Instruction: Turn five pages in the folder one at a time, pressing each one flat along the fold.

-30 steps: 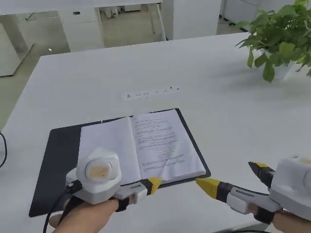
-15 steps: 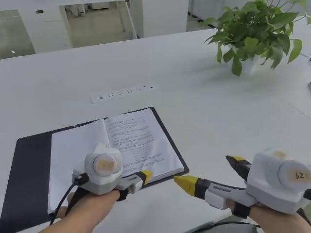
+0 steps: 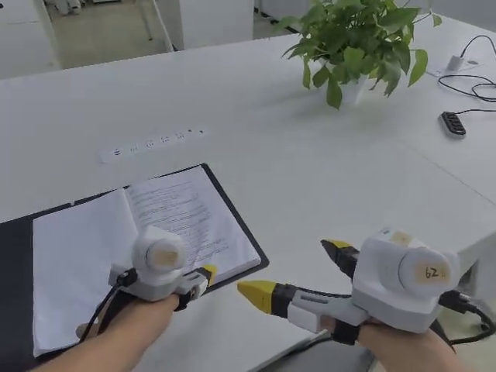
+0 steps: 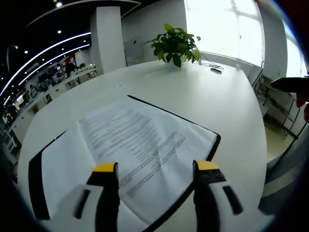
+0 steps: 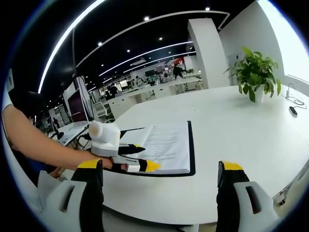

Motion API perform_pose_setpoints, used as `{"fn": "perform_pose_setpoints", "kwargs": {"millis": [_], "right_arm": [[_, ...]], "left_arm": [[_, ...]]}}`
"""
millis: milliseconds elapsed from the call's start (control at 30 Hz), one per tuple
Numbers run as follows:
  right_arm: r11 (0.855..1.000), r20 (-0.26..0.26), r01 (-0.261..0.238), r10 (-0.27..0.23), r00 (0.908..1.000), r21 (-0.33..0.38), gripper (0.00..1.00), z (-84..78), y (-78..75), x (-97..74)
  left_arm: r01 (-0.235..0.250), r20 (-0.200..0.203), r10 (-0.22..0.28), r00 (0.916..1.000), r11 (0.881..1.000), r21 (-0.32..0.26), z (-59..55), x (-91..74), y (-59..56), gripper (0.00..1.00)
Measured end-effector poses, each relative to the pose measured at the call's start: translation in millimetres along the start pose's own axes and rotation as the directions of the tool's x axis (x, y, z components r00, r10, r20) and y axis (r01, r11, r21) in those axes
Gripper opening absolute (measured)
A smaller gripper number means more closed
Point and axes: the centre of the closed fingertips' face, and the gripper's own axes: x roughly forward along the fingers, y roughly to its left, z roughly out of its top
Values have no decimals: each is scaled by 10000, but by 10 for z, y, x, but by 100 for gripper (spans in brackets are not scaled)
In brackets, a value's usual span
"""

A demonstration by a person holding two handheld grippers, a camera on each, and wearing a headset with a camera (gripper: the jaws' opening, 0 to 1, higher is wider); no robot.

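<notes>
The folder [image 3: 167, 221] lies open on the table [image 3: 310, 155]; left gripper [image 4: 155, 166] hovers over its printed page, jaws spread; right gripper [image 3: 294, 270] hangs beside it, jaws wide apart.

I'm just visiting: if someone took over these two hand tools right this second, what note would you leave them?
Left gripper: open, empty, over the near edge of the right-hand page.
Right gripper: open, empty, over the bare table right of the folder.
The folder lies open and flat. No page is lifted now; how many are turned cannot be told.
To do: pinch the right-hand page, turn it, press along the fold.
</notes>
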Motion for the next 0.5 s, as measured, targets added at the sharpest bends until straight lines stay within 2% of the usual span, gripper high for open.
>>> {"fn": "perform_pose_setpoints", "kwargs": {"millis": [167, 233, 300, 500], "right_arm": [[9999, 95, 167, -168, 9998, 36, 99, 23, -21, -15], [9996, 168, 261, -263, 9995, 95, 98, 44, -37, -19], [9994, 229, 319, -322, 9992, 131, 98, 57, -51, -20], [9987, 153, 467, -470, 9988, 204, 98, 21, -69, -26]], "left_arm": [[26, 122, -23, 9999, 9997, -240, 35, 114, -39, 54], [-38, -71, 36, 10000, 9997, -233, -9, 158, -45, 51], [-74, -78, 71, 9999, 9994, -336, -35, 186, -45, 50], [-168, 96, 173, 9998, 9985, -514, -51, 180, -34, 49]]}}
